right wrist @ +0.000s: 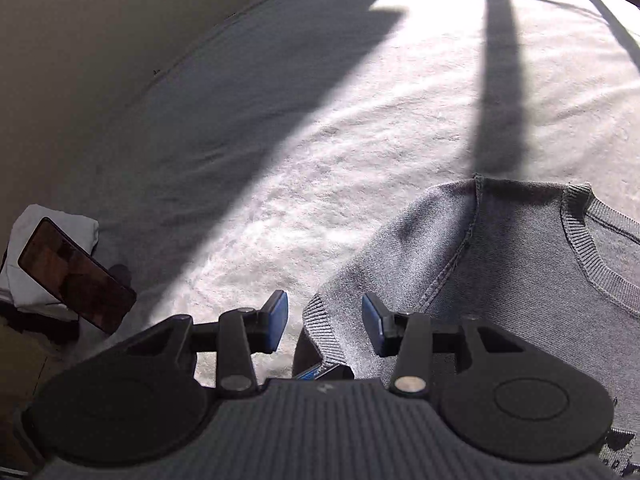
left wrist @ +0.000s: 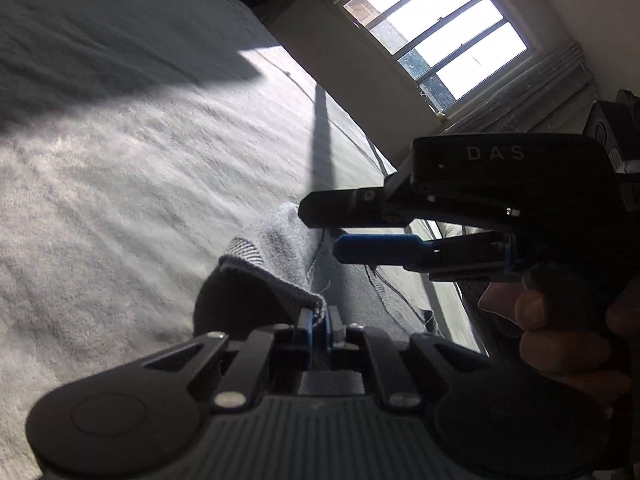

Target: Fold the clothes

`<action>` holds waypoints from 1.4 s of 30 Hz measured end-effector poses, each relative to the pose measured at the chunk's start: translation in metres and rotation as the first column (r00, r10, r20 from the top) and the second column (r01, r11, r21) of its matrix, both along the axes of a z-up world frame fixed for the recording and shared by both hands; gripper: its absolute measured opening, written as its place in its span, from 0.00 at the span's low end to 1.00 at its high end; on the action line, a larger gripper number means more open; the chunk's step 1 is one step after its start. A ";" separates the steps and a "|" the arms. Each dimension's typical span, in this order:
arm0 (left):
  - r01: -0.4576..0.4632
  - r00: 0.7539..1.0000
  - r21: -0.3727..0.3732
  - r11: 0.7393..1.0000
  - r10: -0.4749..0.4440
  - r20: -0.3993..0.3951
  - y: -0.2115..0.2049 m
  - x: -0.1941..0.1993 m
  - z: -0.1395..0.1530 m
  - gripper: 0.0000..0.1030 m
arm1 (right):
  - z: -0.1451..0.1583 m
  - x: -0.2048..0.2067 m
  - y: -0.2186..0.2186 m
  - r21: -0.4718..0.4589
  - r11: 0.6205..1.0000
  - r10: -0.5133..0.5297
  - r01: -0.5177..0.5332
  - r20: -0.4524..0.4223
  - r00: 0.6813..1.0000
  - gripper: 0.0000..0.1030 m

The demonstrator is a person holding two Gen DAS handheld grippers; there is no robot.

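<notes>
My left gripper (left wrist: 316, 322) pinches the ribbed cuff of the soft, floppy grey sweater (right wrist: 500, 280) lying on the bed (right wrist: 320, 152), while my right gripper (right wrist: 325, 316) hangs half-open, empty, beside its hem, the firmest hold.

I see a pale grey, nubby-textured bedspread (right wrist: 304, 184) filling most of both views, part sunlit and part crossed by dark bands of shadow. On my left wrist view, a white-framed window with horizontal glazing bars (left wrist: 436, 32) sits in a cream wall, very bright. On my right wrist view, a dark rectangular smartphone with a glossy screen (right wrist: 76, 276) leans tilted against a folded white cloth (right wrist: 60, 220) at the bedspread's near left edge.
</notes>
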State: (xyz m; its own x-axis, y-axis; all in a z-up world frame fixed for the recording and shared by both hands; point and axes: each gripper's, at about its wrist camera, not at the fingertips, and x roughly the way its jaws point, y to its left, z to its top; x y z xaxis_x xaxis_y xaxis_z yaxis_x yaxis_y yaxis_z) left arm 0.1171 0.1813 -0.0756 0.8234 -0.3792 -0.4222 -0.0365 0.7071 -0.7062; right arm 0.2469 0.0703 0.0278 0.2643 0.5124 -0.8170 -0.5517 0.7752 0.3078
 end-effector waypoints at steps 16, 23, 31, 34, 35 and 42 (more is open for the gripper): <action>0.090 0.996 0.144 0.985 -0.087 -0.025 -0.028 0.003 -0.005 0.06 | -0.058 0.001 0.027 -0.254 0.958 0.148 -0.130 0.054 0.987 0.28; 0.093 0.996 0.142 0.986 -0.089 -0.031 -0.023 0.003 -0.004 0.06 | -0.047 0.008 -0.018 -0.049 0.998 0.032 -0.028 0.080 0.996 0.06; 0.118 0.993 0.158 0.980 -0.112 -0.046 -0.024 0.006 -0.006 0.06 | -0.077 0.022 -0.136 0.312 0.874 -0.318 0.373 -0.214 0.924 0.08; 0.134 0.990 0.184 0.974 -0.125 -0.061 -0.027 0.009 -0.008 0.06 | -0.091 0.017 -0.156 0.321 0.839 -0.362 0.440 -0.277 0.890 0.19; 0.136 0.990 0.193 0.972 -0.126 -0.065 -0.028 0.009 -0.008 0.06 | -0.093 0.015 -0.160 0.338 0.829 -0.359 0.446 -0.290 0.887 0.19; 0.138 0.989 0.204 0.969 -0.123 -0.083 -0.037 0.005 -0.011 0.06 | -0.084 0.006 -0.147 0.374 0.821 -0.373 0.432 -0.220 0.901 0.53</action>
State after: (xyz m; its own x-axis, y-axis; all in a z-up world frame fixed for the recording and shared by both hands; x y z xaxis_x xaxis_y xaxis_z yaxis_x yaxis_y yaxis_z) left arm 0.1225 0.1438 -0.0862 0.7387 -0.3790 -0.5573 0.0221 0.8401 -0.5419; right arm 0.2524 -0.0771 -0.0561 0.4257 0.6749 -0.6028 -0.1500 0.7095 0.6885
